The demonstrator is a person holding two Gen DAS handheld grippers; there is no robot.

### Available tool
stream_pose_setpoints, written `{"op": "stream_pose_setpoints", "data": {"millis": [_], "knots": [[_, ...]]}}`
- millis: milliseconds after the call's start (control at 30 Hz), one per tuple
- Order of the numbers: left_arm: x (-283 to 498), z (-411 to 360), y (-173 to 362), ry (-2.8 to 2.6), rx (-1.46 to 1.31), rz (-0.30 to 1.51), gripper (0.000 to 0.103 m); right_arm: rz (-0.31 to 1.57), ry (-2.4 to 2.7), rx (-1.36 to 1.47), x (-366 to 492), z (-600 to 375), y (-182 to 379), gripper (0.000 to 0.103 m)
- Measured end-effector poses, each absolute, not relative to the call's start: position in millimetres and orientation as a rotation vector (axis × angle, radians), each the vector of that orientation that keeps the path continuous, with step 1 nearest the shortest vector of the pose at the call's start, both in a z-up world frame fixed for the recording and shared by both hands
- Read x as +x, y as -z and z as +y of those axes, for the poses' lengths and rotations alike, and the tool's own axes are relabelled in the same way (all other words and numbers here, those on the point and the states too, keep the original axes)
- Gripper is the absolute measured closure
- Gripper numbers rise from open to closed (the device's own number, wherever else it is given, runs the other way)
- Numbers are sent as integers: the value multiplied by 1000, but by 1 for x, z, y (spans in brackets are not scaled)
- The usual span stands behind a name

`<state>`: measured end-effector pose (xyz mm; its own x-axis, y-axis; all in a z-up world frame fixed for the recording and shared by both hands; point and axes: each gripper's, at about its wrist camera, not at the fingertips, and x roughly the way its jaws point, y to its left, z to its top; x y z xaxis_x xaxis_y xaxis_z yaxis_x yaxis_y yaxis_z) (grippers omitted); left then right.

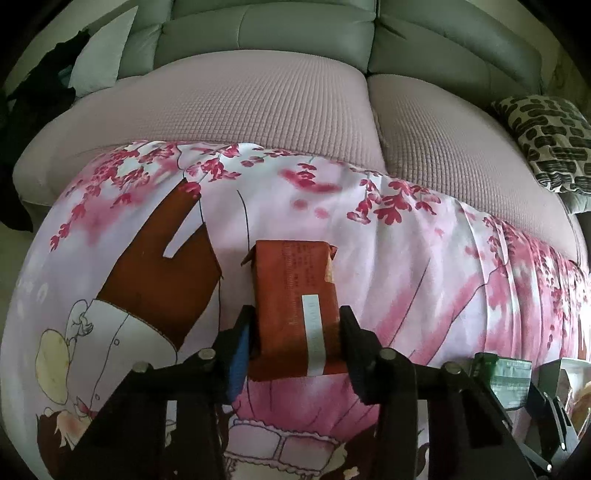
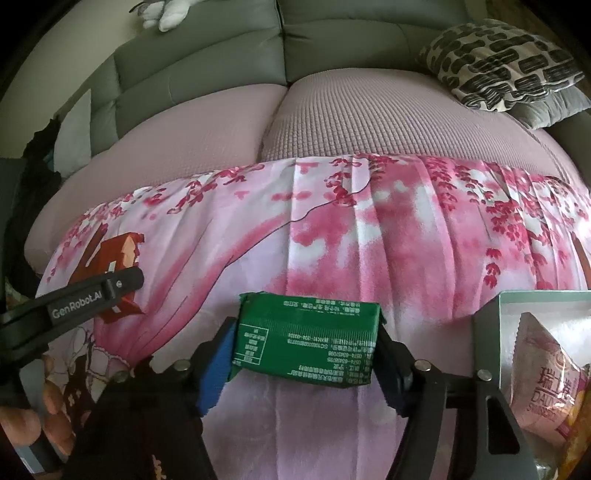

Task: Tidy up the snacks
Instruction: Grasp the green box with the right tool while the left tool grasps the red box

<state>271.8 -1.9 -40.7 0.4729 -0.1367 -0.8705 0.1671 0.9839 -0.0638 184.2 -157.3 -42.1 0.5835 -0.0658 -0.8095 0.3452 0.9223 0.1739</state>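
Grey sofa (image 1: 258, 29) at back, pink seat covers, top cut off by fisheye rim. Floral pink sheet (image 1: 369, 229) draped over surface in front; what lies beneath hidden. One patterned cushion (image 2: 506, 62) right. One open box (image 2: 495, 332) at right edge, cropped, pink snack bag (image 2: 546, 376) inside, partly legible print. Left hand-held gripper (image 1: 297, 332) level, pinching orange snack pack (image 1: 295, 295) lengthwise above sheet. Right hand-held gripper (image 2: 303, 350) pinching green snack pack (image 2: 306, 339) crosswise, just left of box. Two packs held total.
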Motion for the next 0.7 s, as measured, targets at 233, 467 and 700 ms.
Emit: {"op": "stream_pose_setpoints", "data": {"millis": [233, 467, 700], "knots": [[257, 5, 34, 188, -27, 1064, 59, 932, 236, 349, 177, -158, 36, 35], [237, 10, 18, 181, -75, 1055, 60, 920, 238, 353, 160, -156, 10, 35], [200, 11, -15, 187, -139, 1015, 60, 870, 240, 346, 131, -155, -31, 35]]}}
